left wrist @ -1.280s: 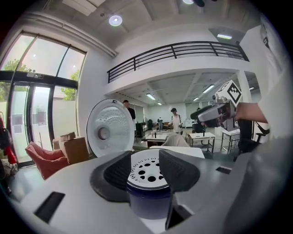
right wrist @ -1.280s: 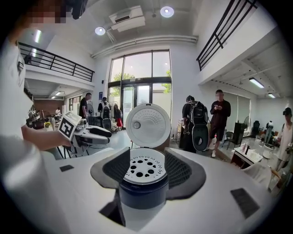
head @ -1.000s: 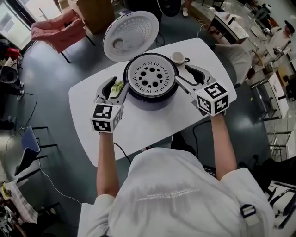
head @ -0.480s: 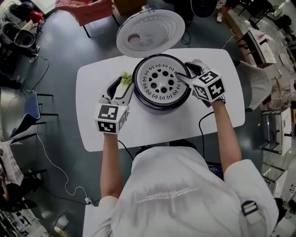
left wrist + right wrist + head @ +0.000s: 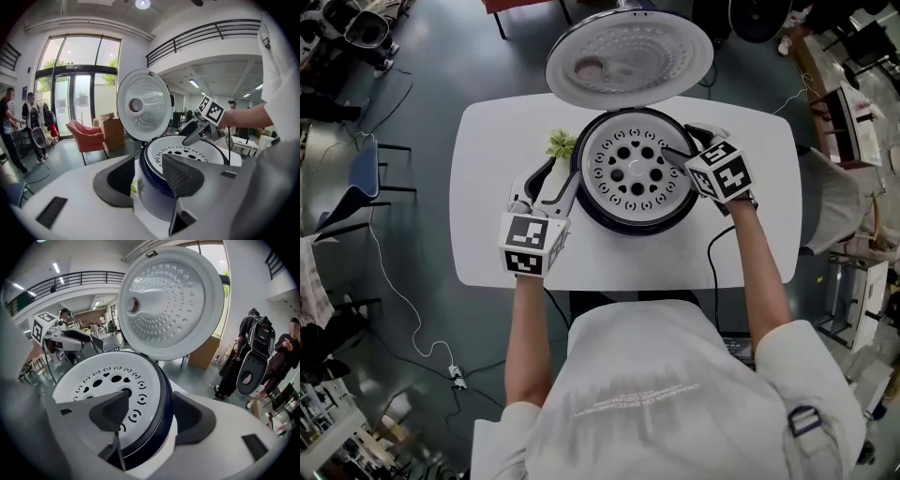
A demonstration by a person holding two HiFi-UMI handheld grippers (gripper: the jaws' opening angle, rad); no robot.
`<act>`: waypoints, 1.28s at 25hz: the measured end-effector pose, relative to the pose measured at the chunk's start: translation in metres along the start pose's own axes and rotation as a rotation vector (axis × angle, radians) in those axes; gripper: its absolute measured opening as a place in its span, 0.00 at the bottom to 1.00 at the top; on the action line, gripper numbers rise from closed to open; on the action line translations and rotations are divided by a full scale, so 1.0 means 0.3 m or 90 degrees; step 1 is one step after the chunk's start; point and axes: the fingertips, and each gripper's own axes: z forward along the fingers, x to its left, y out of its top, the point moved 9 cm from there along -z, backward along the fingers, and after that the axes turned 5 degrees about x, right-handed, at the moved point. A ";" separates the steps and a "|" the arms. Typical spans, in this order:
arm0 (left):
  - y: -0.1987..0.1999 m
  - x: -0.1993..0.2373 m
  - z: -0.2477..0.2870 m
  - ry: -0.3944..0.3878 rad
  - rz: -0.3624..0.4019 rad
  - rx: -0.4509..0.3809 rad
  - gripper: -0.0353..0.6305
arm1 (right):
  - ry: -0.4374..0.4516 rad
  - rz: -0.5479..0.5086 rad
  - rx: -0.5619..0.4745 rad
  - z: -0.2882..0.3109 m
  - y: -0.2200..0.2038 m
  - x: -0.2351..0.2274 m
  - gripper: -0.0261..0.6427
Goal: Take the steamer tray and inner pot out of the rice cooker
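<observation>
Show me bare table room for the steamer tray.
Free on the table: its left end, its right end, and the front strip between rice cooker and person. Crowded: under the open lid and by the green sprig.

White table (image 5: 487,244), rice cooker (image 5: 623,223), green leafy sprig (image 5: 561,143)

A large open lab hall. A railed mezzanine (image 5: 206,33) and tall glass doors (image 5: 75,93) bound it. Cables (image 5: 394,300) trail over the grey floor (image 5: 422,169) beside a bench (image 5: 487,246).
</observation>
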 end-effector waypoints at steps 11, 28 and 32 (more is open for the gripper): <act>-0.030 0.020 0.013 0.011 -0.014 0.013 0.34 | -0.041 -0.018 0.065 0.063 -0.034 -0.005 0.45; -0.041 0.057 0.004 -0.005 -0.008 0.006 0.33 | -0.047 -0.030 0.093 0.021 -0.022 -0.026 0.40; -0.042 0.053 -0.010 -0.007 -0.006 0.003 0.33 | -0.047 -0.036 0.096 -0.002 -0.016 -0.016 0.39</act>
